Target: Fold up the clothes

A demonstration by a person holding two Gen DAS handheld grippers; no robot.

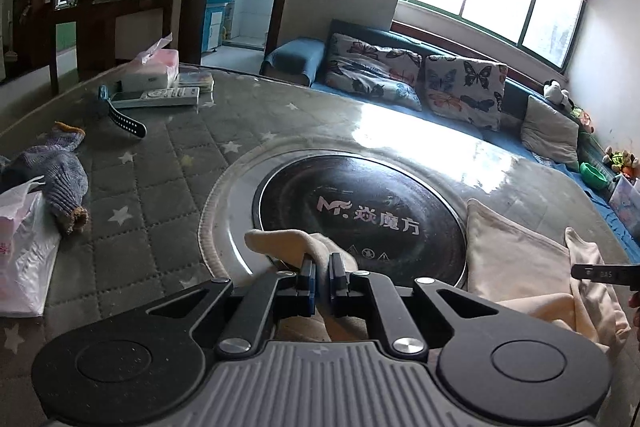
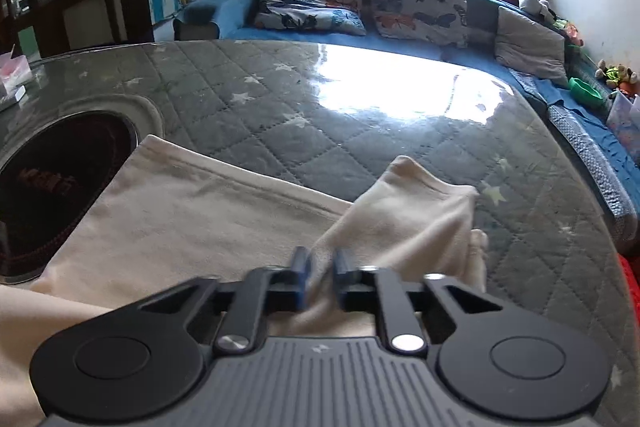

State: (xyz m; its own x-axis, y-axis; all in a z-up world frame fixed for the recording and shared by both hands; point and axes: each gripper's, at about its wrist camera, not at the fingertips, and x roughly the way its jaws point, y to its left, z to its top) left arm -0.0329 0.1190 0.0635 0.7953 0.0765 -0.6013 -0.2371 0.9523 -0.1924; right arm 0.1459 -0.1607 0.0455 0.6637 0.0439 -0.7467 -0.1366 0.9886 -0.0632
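A cream garment lies on the round table near its front edge. In the left wrist view my left gripper is shut on a bunched corner of the cream garment, lifted over the dark cooktop disc. In the right wrist view my right gripper is shut on another raised flap of the cream garment, with the flat folded part spread to its left. A finger of the right gripper shows at the right edge of the left wrist view.
The table has a grey quilted star cover under glass. A knitted grey item, a white plastic bag, a watch, remotes and a tissue pack lie at its left. A blue sofa with butterfly cushions stands behind.
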